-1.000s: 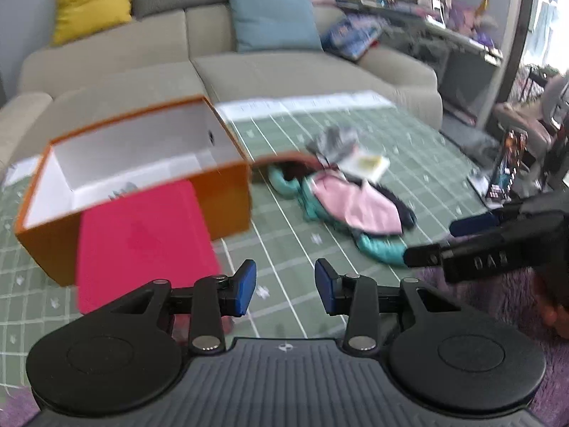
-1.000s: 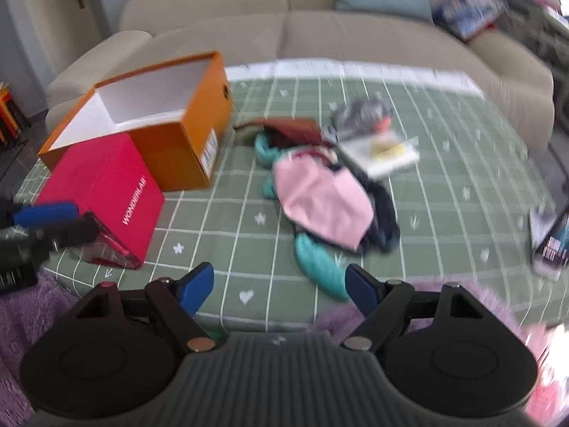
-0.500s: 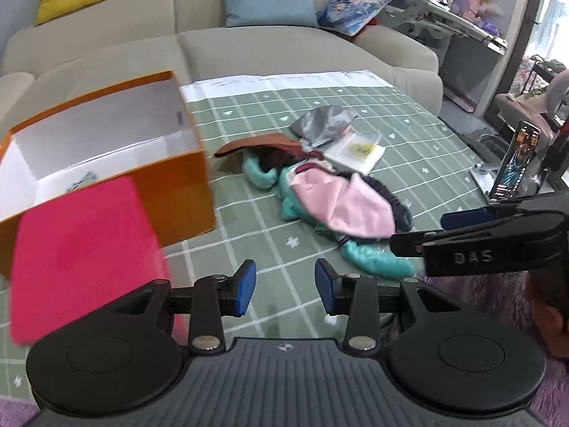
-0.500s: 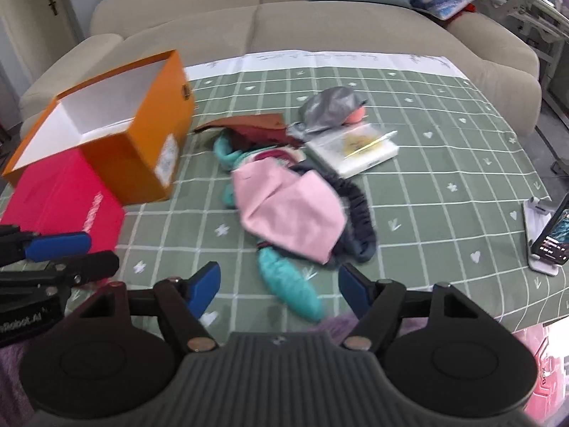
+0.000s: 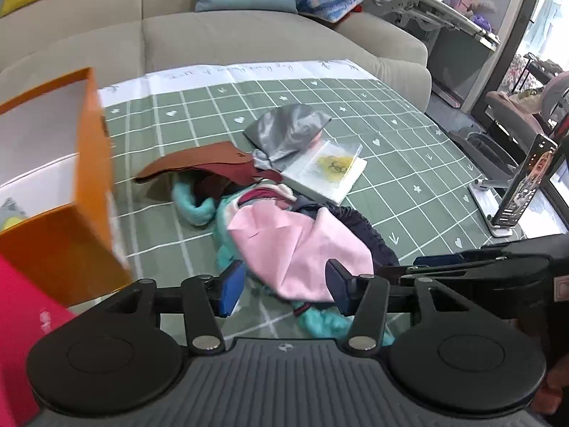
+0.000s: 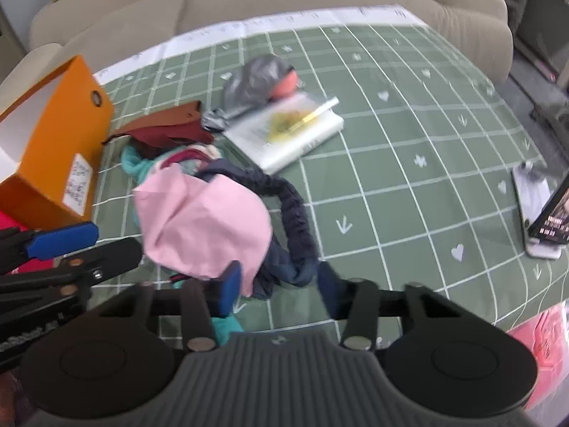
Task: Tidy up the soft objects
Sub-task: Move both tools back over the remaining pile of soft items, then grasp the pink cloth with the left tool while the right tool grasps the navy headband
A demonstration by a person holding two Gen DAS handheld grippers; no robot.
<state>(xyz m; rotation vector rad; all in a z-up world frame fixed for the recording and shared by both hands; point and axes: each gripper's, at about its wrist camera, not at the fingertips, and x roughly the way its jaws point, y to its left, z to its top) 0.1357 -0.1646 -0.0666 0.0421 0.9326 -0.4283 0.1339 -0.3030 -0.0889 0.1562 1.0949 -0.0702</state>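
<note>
Centrally, a pile of soft items topped by a pink cloth (image 5: 302, 249) is seen on the green checked tablecloth (image 5: 409, 185), beside the orange box (image 5: 89, 185). The left gripper (image 5: 282, 290) is being opened over the cloth's near edge, nothing clamped; the right gripper (image 6: 279, 290) is being narrowed around the navy scrunched band (image 6: 298, 235), not yet pinched.

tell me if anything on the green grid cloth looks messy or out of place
The soft things lie in one tangled heap: a pink cloth draped over teal fabric, a navy ruched band and a brown piece. A flat clear packet sits among them, stiff rather than soft. The orange box is nearly empty.
</note>
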